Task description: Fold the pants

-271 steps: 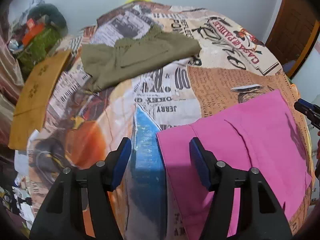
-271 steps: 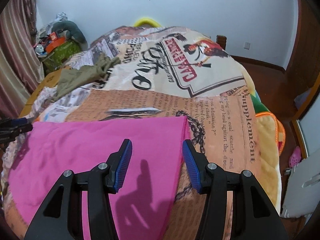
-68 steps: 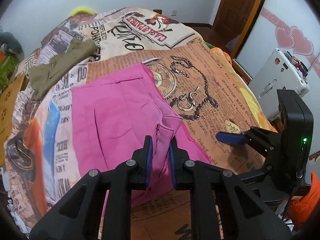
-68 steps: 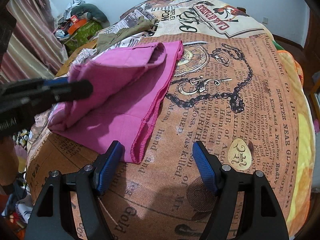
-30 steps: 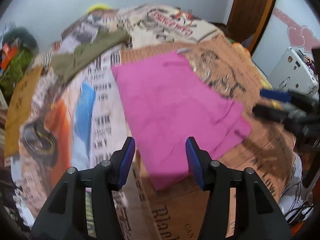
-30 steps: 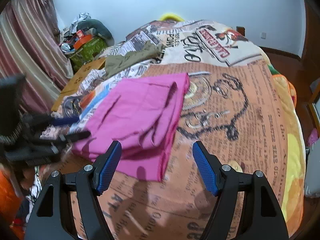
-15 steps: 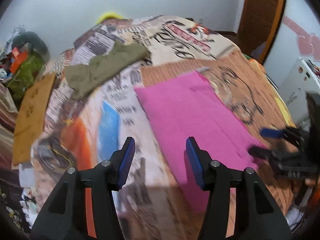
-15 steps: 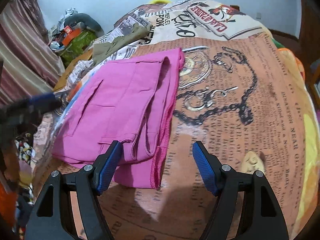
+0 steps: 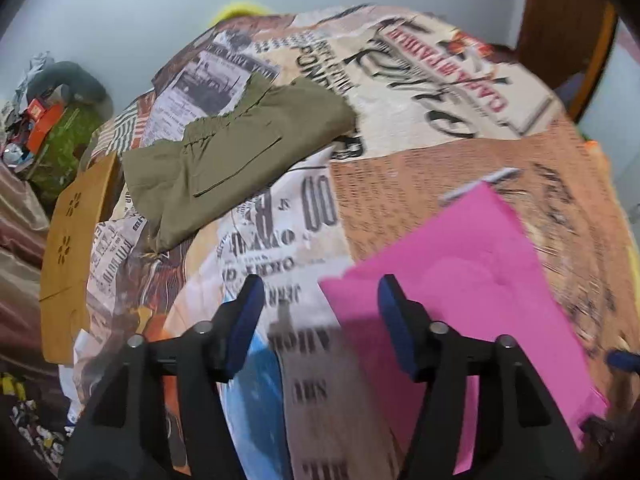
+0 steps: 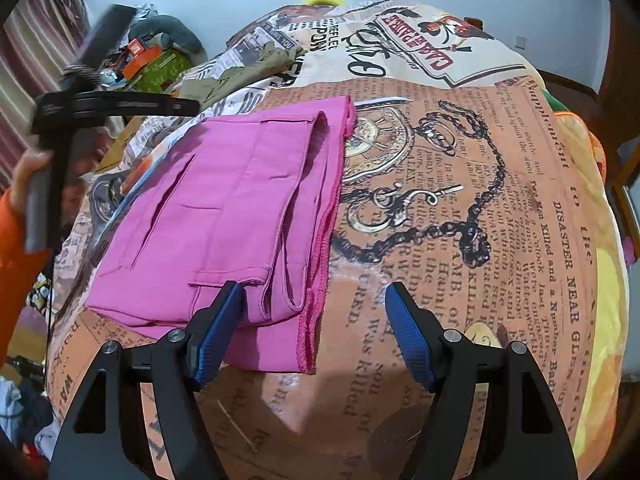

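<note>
The pink pants (image 10: 224, 208) lie folded lengthwise on the newspaper-print bed cover (image 10: 480, 200). My right gripper (image 10: 316, 320) hovers open over their near right corner. Its left finger is above the cloth and its right finger above bare cover, and neither pad presses anything. In the left wrist view the pink pants (image 9: 460, 280) fill the lower right. My left gripper (image 9: 320, 312) is at their far left corner with its jaws opening. That corner lies just beyond the fingertips, and nothing is gripped. A hand in an orange sleeve (image 10: 24, 168) holds the left gripper at the left edge of the right wrist view.
Folded olive pants (image 9: 232, 160) lie farther up the bed on the left. A tan cardboard sheet (image 9: 68, 248) leans along the bed's left side, with a cluttered pile (image 9: 48, 120) behind it. A wooden door (image 9: 560, 20) stands at the back right.
My left gripper swung left along the bed, so the pink pants slid to the right of its view, and its jaws widened slightly. My right gripper sank a little toward the pants' near end.
</note>
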Demonstrator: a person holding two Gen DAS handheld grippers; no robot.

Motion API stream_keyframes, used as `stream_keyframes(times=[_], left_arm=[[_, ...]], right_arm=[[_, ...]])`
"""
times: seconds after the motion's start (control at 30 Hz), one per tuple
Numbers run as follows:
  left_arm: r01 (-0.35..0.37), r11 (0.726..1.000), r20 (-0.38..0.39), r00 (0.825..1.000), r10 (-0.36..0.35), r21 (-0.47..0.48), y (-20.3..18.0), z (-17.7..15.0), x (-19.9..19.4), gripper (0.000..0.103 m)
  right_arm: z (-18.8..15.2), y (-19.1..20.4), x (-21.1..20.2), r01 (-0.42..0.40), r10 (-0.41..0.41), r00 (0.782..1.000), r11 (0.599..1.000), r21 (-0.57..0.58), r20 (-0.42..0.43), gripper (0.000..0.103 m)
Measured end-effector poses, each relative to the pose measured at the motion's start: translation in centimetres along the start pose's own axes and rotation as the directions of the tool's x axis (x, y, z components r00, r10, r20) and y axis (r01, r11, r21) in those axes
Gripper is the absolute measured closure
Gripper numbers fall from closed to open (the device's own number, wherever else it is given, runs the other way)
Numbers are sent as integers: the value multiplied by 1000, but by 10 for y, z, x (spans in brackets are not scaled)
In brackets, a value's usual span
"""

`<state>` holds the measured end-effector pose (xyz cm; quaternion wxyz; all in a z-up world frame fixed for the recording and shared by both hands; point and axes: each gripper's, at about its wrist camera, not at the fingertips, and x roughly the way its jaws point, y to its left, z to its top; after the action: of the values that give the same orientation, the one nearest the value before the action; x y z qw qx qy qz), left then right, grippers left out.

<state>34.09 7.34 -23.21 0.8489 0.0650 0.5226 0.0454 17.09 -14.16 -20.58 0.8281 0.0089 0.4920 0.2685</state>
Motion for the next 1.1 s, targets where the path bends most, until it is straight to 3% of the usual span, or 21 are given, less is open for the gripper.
stream_keyframes(times=[0.13,0.27,0.47,0.63,0.8,1.0,1.1], left_arm=[[-19,1000,-73,997,19,-1,0,0,39,43],[-24,1000,-48,999,23,-14,6,-12,39,36],[16,1000,-61,998,-18,-23,20,-39,19,36],[46,998,-51,998,-48,-51,28,-67,-8,36],[27,1000,-11,1000,-27,-5,13,-100,-38,36],[114,993,-1,993,-114,-2,-6,-127,-65,36],[101,995,27,995,-101,-16,-7,-133,-75,36]], right_arm=[[3,-8,2,6,-6,1000,1000,18,3,33],[10,-16,4,32,-33,999,999,12,12,33],[23,-29,-1,100,-102,994,994,40,40,33],[26,-33,-15,84,-90,993,993,79,77,33],[22,-28,-24,81,-88,992,994,71,90,33],[16,-19,-28,80,-85,992,995,58,89,33],[12,-15,-30,75,-80,992,996,49,98,33]])
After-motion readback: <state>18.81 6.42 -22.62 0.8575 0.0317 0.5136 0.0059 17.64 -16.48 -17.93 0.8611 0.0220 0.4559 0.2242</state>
